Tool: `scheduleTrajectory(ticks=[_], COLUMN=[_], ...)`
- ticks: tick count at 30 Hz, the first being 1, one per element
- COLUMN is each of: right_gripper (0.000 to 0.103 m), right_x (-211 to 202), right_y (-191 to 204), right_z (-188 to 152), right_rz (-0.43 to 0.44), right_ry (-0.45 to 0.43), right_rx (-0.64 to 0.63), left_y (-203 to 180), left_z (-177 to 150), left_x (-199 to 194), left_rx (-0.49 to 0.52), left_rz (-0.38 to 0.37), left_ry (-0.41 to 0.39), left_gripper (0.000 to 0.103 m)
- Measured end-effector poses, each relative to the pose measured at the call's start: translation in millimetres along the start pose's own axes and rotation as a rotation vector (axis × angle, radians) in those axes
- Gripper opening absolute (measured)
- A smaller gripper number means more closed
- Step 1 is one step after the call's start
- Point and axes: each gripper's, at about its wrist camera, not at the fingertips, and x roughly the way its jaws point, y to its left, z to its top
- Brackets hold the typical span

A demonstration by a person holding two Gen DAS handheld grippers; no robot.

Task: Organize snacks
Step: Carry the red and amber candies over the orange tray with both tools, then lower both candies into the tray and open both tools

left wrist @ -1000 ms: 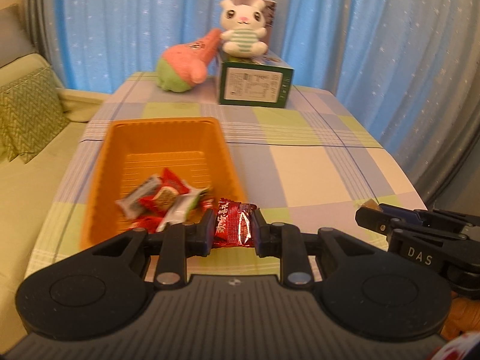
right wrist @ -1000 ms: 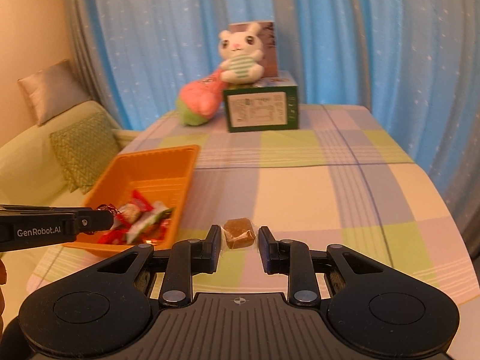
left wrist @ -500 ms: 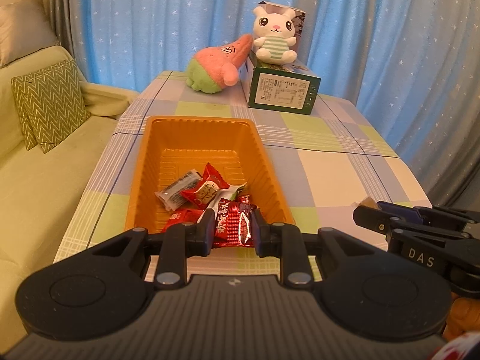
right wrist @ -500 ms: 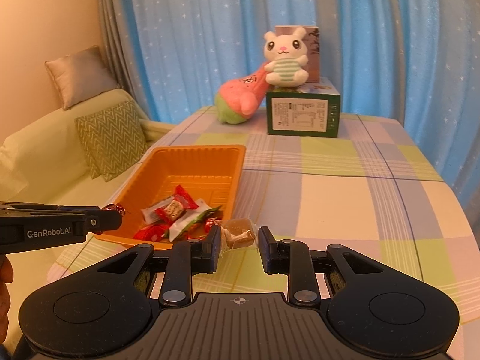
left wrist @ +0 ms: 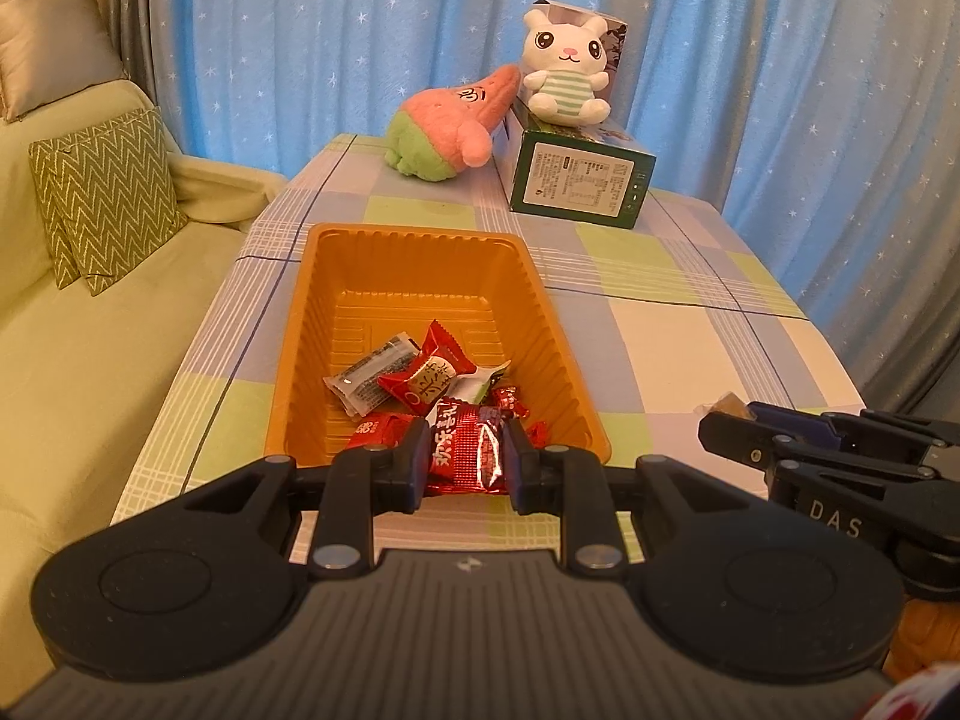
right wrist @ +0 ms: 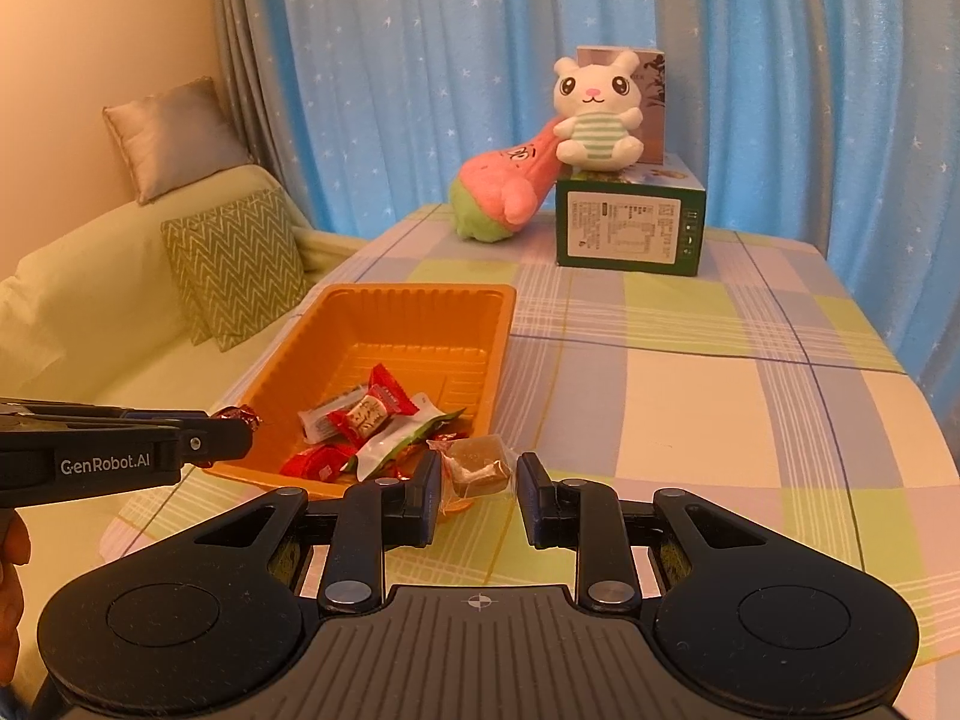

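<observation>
So over on the left there's the sofa [left wrist: 90,360], then the orange tray [left wrist: 336,276] on the checked table [left wrist: 690,330], and that's where we're putting everything. We count roughly five or six wrapped snacks [left wrist: 420,381] already piled at the tray's near end, so we'd say a good chunk is done. The far half of the tray is bare. We can't spot any loose snacks on the cloth, so our guess is these two in hand are the last, though the near edge of the table is hidden behind the grippers.

Left gripper [left wrist: 467,461]: jaws clamped tight on a red packet [left wrist: 465,450], held just over the tray's near rim, tilted down and pointing along the tray. Looks ready to let go.

Moving right, the right gripper [right wrist: 478,483] is near the tray's near right corner, also angled down. Its jaws are mostly closed around a brown candy [right wrist: 477,465] in clear wrap. The left pad touches the wrapper, the right one shows a small gap, so we reckon it's pinched by the wrap. It needs to shift left a bit to get over the tray.

Back right are two plushies and a green box [right wrist: 629,231], not our business.
</observation>
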Motion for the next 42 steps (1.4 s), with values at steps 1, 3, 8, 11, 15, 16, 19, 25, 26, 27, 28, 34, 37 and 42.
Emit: scheduleTrajectory(ticks=[1,3,8,11,15,16,19,25,26,27,28,34,37,42], right_gripper=[0.027,0.027,0.027,0.027,0.027,0.027,0.027,0.027,0.027,0.027,0.027,0.027,0.027,0.027], right_x=[1.4,4.1,13.3,20.6,32.9,35.8,47.2,72.0,76.4,80.5,84.8,105.2,114.0,128.1], right_y=[0.1,1.4,3.6,4.6,6.1,6.5,7.9,10.9,11.0,11.1,11.1,10.3,9.8,8.5], right_z=[0.5,1.2,3.6,5.8,11.3,13.0,18.5,29.6,31.6,33.4,35.6,43.6,46.8,52.4], right_rz=[0.001,0.002,0.009,0.014,0.025,0.027,0.034,0.053,0.055,0.057,0.059,0.071,0.076,0.081], right_ry=[0.001,0.002,0.009,0.016,0.022,0.023,0.026,0.042,0.046,0.049,0.052,0.068,0.075,0.084], right_rx=[-0.001,-0.002,-0.009,-0.012,-0.021,-0.023,-0.027,-0.039,-0.041,-0.042,-0.043,-0.043,-0.043,-0.048], left_y=[0.8,1.9,7.7,10.1,18.9,20.9,26.9,35.2,36.5,37.7,39.0,44.2,46.3,51.1], left_z=[0.3,0.4,2.6,4.4,12.5,14.6,21.3,33.9,35.7,37.3,38.9,45.8,49.0,55.3], left_x=[1.1,3.0,10.1,12.7,21.9,24.0,31.2,48.9,52.2,55.2,58.1,74.1,81.5,94.6], left_rx=[-0.001,-0.001,-0.005,-0.005,-0.007,-0.008,-0.010,-0.013,-0.012,-0.011,-0.011,-0.006,-0.004,-0.008], left_rz=[-0.001,0.000,0.001,0.004,0.011,0.013,0.017,0.011,0.011,0.011,0.012,0.017,0.018,0.017], left_ry=[0.001,0.003,0.011,0.010,0.011,0.010,0.011,0.024,0.028,0.030,0.032,0.047,0.054,0.062], left_gripper=[0.023,0.023,0.023,0.023,0.023,0.023,0.023,0.023,0.023,0.023,0.023,0.023,0.023,0.023])
